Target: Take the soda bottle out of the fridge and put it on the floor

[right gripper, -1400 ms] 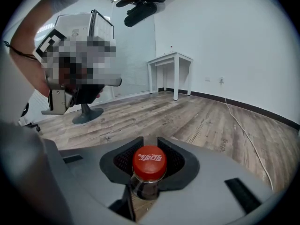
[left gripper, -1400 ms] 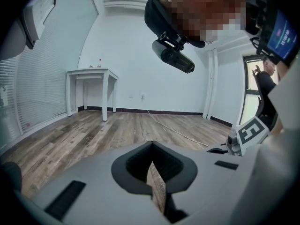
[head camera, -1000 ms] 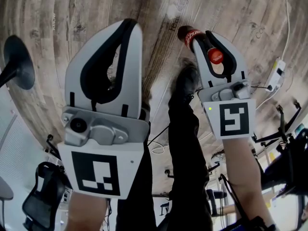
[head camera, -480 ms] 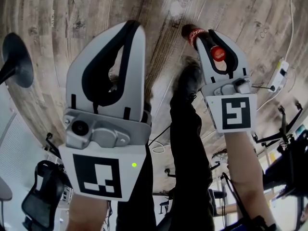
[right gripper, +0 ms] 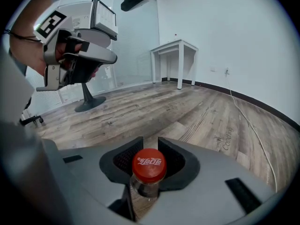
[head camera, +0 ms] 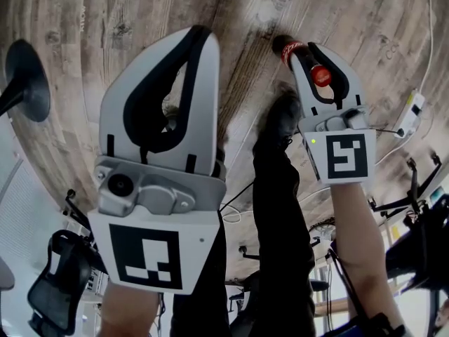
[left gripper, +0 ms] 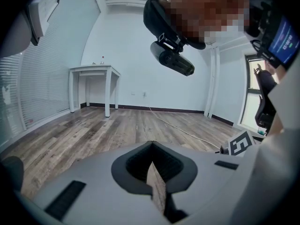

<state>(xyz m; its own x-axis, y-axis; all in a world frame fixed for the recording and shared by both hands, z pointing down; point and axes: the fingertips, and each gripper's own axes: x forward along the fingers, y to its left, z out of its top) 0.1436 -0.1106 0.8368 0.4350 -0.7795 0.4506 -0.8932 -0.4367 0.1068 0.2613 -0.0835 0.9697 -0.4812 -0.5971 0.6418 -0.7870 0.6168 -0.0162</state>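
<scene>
The right gripper (head camera: pixel 303 50) sits in the upper right of the head view. Its fingers (right gripper: pixel 211 172) are closed on the neck of the soda bottle (head camera: pixel 289 48), just below the red cap (right gripper: pixel 149 163), which rests in the dark recess between them. The bottle body extends past the gripper tips toward the wooden floor (head camera: pixel 105 20). Contact between the bottle base and the floor cannot be determined. The left gripper (head camera: pixel 199 34) occupies the left centre of the head view. Its fingertips (left gripper: pixel 143 146) meet, leaving only a narrow slit behind them, and hold nothing. A dark-trousered leg (head camera: pixel 277 209) stands between the two grippers.
</scene>
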